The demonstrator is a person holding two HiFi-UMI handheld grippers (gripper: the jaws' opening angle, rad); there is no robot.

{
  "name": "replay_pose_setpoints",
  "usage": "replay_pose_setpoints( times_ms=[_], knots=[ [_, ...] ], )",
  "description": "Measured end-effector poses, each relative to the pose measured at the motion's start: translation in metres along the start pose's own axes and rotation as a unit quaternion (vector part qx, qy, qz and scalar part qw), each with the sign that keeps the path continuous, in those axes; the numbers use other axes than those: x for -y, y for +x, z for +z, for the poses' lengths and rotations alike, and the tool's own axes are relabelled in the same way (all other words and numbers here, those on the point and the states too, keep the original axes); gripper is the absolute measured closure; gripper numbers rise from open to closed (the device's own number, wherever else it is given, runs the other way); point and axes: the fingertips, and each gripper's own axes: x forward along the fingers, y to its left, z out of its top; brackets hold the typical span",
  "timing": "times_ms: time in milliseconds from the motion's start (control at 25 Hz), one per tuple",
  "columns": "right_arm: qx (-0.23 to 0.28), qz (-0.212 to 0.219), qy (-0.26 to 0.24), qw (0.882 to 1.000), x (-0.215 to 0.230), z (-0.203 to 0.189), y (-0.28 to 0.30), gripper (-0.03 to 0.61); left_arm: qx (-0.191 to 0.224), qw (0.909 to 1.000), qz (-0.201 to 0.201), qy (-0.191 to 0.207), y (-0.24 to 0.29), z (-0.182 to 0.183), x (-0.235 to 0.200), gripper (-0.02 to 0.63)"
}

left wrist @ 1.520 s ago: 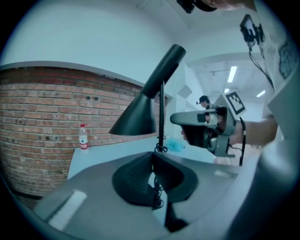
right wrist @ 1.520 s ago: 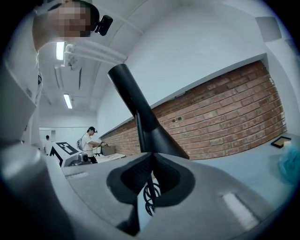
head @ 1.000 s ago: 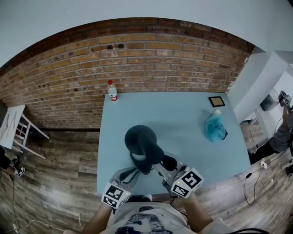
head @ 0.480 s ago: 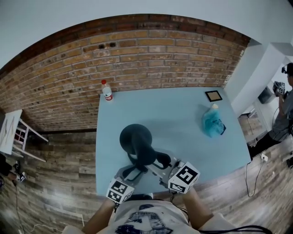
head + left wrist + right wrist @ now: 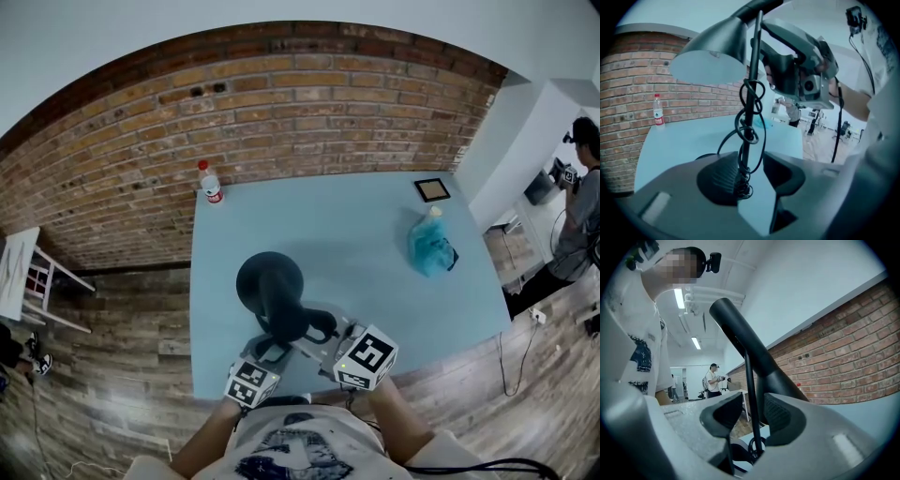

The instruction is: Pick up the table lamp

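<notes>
Plainly, both claws stand wide apart; the left gripper (image 5: 752, 174) has just been opening, and the table lamp's (image 5: 710, 54) thin stem, wound with black cord (image 5: 749, 123), rises in the gap with neither pad pressing on it; the right gripper (image 5: 747, 417) opened and then eased in a little, and the same stem runs up between its 2 jaws, untouched by them as far as shows. From the head view the left gripper (image 5: 267, 349) and right gripper (image 5: 323, 328) flank the table lamp (image 5: 270, 281) at the near edge of the pale blue table (image 5: 356, 234). Only the left gripper view shows the shade's open underside; only the right gripper view shows a distant person (image 5: 712, 378) in a lit room. On the table a bottle (image 5: 210, 184) stands by the brick wall (image 5: 281, 112), with a blue bag (image 5: 429, 248) and a small framed square (image 5: 433, 189) well apart at the right; wood floor (image 5: 122, 337) lies around.
</notes>
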Motion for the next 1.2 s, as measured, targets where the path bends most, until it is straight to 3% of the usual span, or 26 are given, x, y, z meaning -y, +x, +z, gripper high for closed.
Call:
replay_pose_setpoints(
  times_ms=[320, 400, 640, 800, 880, 1200],
  knots=[
    [-0.009, 0.012, -0.001, 1.000, 0.001, -0.009, 0.005, 0.442, 0.010, 0.9998, -0.007, -0.017, 0.016, -0.002, -0.002, 0.480],
    [-0.006, 0.011, 0.001, 1.000, 0.003, -0.008, 0.005, 0.503, 0.012, 0.9997, -0.004, -0.020, 0.018, -0.002, -0.004, 0.480],
    [-0.013, 0.019, -0.005, 1.000, 0.000, -0.011, 0.008, 0.529, 0.013, 0.9996, 0.005, -0.024, 0.025, -0.001, -0.008, 0.482],
    [-0.015, 0.019, -0.001, 1.000, -0.001, -0.011, 0.008, 0.531, 0.013, 0.9995, 0.011, -0.025, 0.025, -0.004, -0.011, 0.486],
    [-0.013, 0.018, -0.005, 1.000, 0.000, -0.011, 0.009, 0.531, 0.013, 0.9994, 0.017, -0.025, 0.026, -0.005, -0.015, 0.534],
    [-0.011, 0.019, -0.023, 0.999, -0.001, -0.010, 0.008, 0.540, 0.017, 0.9993, 0.022, -0.025, 0.025, -0.002, -0.015, 0.538]
  ],
)
